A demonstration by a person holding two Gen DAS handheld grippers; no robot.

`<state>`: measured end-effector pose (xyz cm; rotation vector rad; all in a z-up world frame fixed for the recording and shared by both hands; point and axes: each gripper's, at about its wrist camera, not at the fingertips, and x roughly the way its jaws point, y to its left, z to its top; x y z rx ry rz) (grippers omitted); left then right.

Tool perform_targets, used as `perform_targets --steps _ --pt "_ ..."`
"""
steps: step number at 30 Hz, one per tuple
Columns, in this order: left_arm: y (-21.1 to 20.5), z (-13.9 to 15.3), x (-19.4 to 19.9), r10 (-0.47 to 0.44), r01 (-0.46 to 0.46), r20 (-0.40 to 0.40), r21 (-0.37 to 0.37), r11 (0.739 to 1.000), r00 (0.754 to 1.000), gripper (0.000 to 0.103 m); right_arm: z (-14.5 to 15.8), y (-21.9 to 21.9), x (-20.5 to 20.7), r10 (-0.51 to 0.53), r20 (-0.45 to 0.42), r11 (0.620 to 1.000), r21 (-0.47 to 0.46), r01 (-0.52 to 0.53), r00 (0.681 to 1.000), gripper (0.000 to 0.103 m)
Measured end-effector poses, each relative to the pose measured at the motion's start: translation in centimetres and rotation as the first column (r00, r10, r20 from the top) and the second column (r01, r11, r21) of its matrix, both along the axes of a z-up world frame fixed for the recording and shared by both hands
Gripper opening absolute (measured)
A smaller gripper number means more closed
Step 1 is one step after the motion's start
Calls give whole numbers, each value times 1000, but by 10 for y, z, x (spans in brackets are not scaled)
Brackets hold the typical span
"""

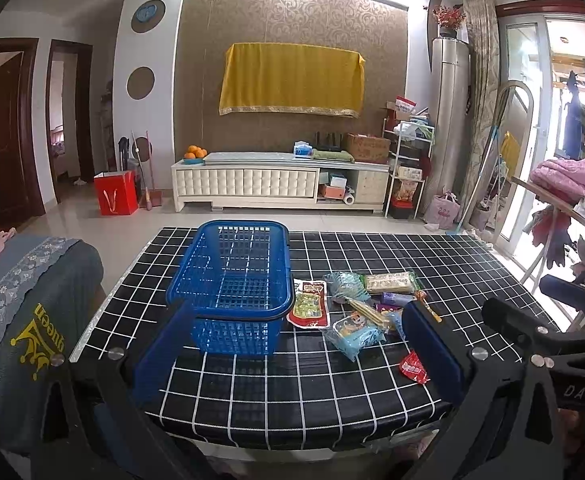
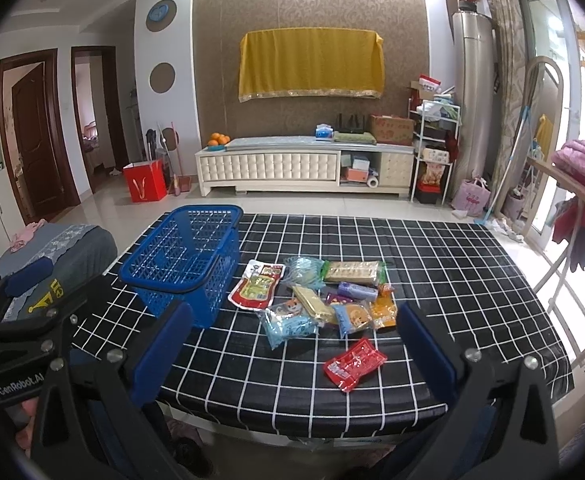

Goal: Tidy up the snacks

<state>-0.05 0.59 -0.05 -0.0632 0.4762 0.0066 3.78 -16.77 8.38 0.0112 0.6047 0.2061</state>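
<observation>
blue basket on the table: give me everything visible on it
The blue basket looks like plastic: rectangular, with lattice walls and floor and a solid rim. A dark handle lies folded down along the rim. It stands upright and empty on the black grid-pattern tablecloth, at the table's left side. The red-and-yellow snack pouch lies just right of it; whether they touch is unclear.

Blue basket (image 2: 184,264) at ten o'clock — hard plastic lattice, faintly shiny. Snack packets (image 2: 320,300) at centre, crinkled glossy film; the red one (image 2: 354,364) glints. The surface (image 2: 452,280) wears smooth, sheeny black checked cloth — tool pads (image 2: 160,356) matt blue.
</observation>
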Motion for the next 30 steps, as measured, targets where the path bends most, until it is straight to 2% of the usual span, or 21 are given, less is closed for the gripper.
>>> perform_targets --steps 20,30 --pt "1 -1 4 -3 3 -20 -15 1000 1000 103 1 -1 3 5 -8 1000 -2 -5 1000 103" --pt "-14 5 40 -52 52 -50 -4 999 997 103 2 -11 22 -16 -25 1000 2 16 1000 103"
